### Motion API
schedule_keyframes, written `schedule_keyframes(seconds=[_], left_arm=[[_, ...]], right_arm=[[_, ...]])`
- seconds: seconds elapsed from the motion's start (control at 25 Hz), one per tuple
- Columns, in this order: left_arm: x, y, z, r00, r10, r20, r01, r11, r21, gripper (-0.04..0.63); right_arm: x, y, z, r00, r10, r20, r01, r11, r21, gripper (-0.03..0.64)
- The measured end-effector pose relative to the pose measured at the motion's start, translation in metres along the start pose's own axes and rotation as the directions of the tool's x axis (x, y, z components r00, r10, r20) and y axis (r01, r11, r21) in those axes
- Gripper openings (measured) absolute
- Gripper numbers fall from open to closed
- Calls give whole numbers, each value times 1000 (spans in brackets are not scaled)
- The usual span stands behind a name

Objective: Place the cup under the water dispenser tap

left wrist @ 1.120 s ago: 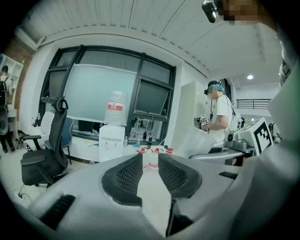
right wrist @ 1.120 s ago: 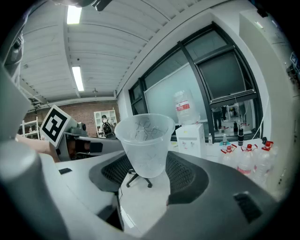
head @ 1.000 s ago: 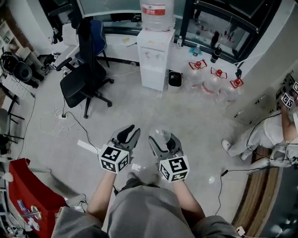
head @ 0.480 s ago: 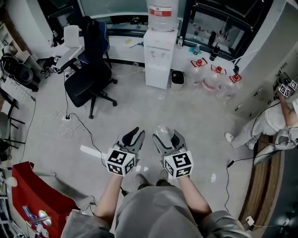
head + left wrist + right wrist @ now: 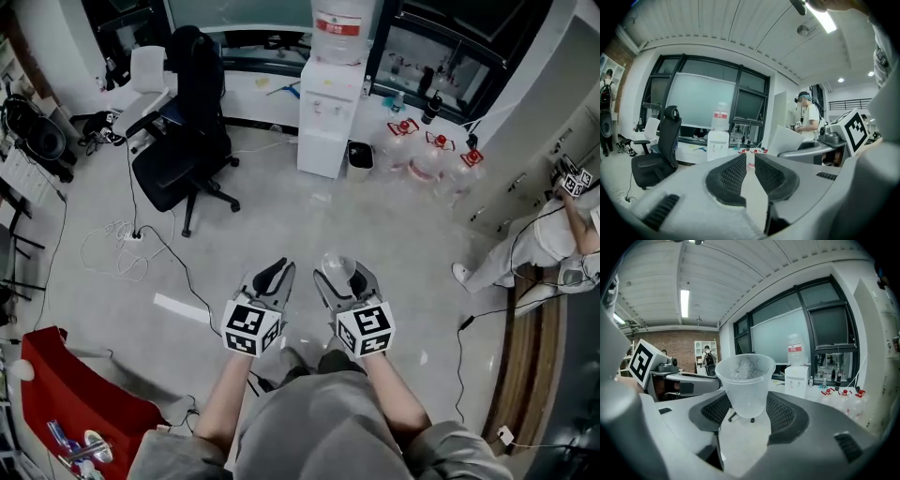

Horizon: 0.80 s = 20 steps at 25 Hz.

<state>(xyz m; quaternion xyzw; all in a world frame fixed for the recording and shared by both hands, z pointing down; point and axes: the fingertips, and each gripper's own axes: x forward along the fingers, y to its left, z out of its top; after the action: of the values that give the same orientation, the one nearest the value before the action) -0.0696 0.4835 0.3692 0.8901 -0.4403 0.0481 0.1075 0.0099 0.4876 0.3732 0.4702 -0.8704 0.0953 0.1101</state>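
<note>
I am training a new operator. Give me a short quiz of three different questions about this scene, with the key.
1. True or false: the cup stands under the tap of the water dispenser.
2. In the head view, what stands left of the dispenser? A. a black office chair B. a ladder C. a fridge
3. Fill in: the cup sits upright between the jaws of the ___ gripper.
Key: 1 false, it is held far from the dispenser; 2 A; 3 right, the right gripper is shut on it.

A black office chair [image 5: 192, 122] stands by a desk. Right of the chair sits a small black bin [image 5: 359, 159], and farther right, clear jugs with red caps [image 5: 427, 164]. Below-left of the chair lie a looped white cable [image 5: 112, 246] and a red case [image 5: 56, 389].
</note>
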Motion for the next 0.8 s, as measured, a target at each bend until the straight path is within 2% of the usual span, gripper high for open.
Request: schedule_keyframes(seconds=[0.4, 0.8], left_arm=[[-1, 28, -1, 1000, 5, 0, -5, 1000, -9, 20], [47, 53, 14, 1000, 8, -16, -8, 1000, 21, 9]], right_arm=[[27, 3, 0, 1000, -13, -7, 13, 1000, 7, 247], [72, -36, 18, 1000, -7, 14, 7, 1000, 15, 247]])
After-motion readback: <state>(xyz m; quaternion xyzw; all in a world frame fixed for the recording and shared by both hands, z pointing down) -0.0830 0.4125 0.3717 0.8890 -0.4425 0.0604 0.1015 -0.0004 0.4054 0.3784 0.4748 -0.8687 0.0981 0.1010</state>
